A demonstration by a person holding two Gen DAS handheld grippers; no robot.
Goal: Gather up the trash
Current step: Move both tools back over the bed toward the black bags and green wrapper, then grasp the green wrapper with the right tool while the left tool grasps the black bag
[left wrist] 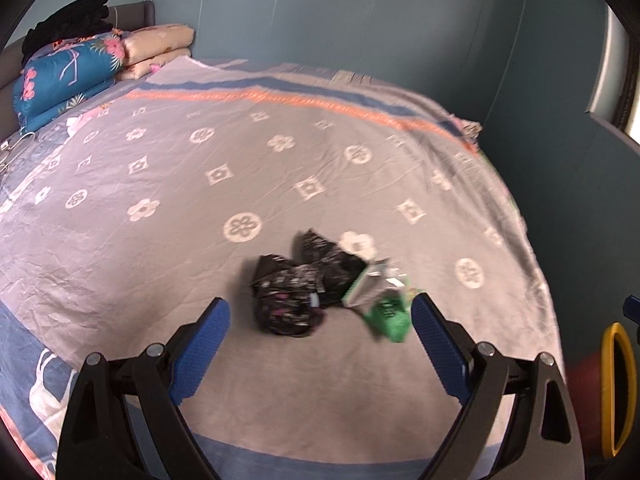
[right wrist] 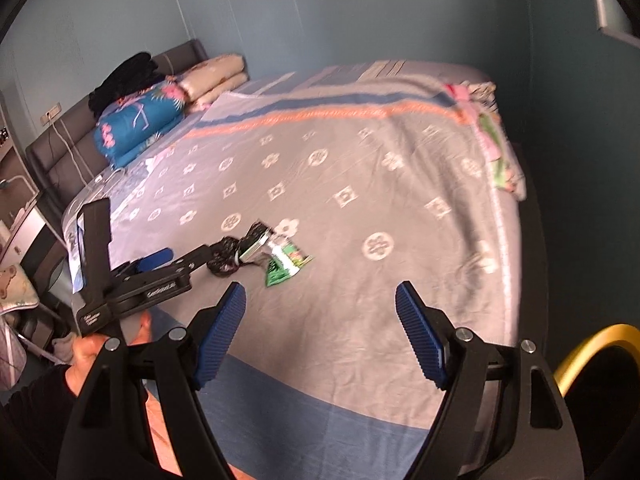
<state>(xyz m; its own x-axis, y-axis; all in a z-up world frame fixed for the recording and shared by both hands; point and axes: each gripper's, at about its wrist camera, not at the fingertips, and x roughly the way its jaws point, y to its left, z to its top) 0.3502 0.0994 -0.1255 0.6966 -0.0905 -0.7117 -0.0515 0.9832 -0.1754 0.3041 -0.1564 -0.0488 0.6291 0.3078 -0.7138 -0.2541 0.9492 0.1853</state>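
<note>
A small heap of trash lies on the bed's patterned grey sheet (left wrist: 280, 168): crumpled black wrappers (left wrist: 288, 296), a silvery packet (left wrist: 366, 286) and a green wrapper (left wrist: 390, 316). My left gripper (left wrist: 320, 320) hovers just short of the heap, open, its blue pads either side of it with nothing gripped. In the right wrist view the same black wrappers (right wrist: 226, 258) and green wrapper (right wrist: 286, 264) lie further off. My right gripper (right wrist: 320, 300) is open and empty over the sheet (right wrist: 360, 184). The left gripper (right wrist: 154, 260) shows there too, held in a hand (right wrist: 86, 350).
Folded quilts (left wrist: 66, 76) with dark clothes (left wrist: 68, 20) on top are stacked at the headboard, pillows (left wrist: 158, 48) beside them. A yellow-rimmed bin (right wrist: 600, 364) stands by the bed's right side, yellow rim (left wrist: 618, 390). Teal walls enclose the bed. Furniture crowds the floor at left (right wrist: 24, 240).
</note>
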